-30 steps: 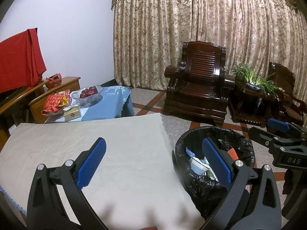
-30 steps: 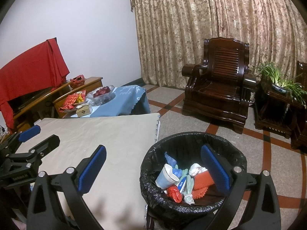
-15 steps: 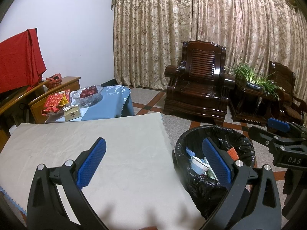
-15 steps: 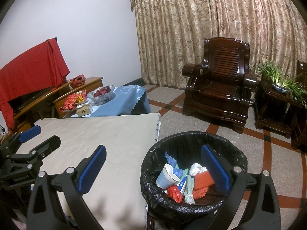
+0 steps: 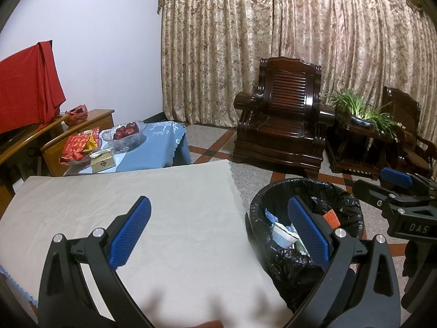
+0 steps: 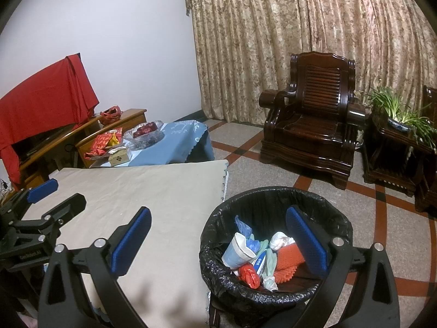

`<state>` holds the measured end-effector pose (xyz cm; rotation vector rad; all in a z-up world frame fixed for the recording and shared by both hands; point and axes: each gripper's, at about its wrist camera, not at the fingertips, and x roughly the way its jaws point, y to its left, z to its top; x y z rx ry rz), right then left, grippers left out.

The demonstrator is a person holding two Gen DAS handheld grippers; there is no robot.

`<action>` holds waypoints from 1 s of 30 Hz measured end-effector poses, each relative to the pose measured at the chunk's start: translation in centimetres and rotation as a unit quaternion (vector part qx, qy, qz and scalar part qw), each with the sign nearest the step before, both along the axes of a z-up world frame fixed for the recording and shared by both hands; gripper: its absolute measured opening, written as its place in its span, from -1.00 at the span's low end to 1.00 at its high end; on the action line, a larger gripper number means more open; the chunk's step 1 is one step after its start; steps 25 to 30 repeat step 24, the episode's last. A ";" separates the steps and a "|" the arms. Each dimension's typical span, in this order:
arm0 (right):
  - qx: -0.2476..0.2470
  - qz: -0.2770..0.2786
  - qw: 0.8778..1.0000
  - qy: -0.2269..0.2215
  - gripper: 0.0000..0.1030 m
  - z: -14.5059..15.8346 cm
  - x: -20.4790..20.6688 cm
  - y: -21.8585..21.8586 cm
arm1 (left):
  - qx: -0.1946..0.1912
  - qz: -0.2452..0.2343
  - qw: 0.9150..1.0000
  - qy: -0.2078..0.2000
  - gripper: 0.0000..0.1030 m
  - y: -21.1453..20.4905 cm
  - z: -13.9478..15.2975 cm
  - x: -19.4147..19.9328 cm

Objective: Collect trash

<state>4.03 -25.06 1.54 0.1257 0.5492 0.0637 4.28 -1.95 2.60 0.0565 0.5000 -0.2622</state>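
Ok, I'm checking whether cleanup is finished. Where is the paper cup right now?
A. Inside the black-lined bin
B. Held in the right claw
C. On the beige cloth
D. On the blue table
A: the paper cup lies among other trash inside the black-lined bin, and both claws are open and hold nothing.

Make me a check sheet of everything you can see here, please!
Surface: beige cloth table, bare.
Job's things: black-lined trash bin beside it holds a paper cup, red wrapper, crumpled paper, orange piece.
Clutter: nothing seen on the beige cloth table.
Grippers: left gripper and right gripper open, empty.
Cables: nothing seen.
Surroundings: blue-cloth side table with fruit bowl, armchair, curtains.
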 end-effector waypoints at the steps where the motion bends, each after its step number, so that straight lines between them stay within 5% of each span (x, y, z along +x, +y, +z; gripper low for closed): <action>1: 0.000 0.000 1.000 0.000 0.88 0.0 0.0 0.1 | 0.000 0.000 1.000 0.001 0.89 0.0 0.0 0.0; 30: 0.003 0.001 1.000 0.008 0.88 -0.9 0.2 0.0 | -0.001 0.001 1.000 0.008 0.89 1.0 -0.6 -0.4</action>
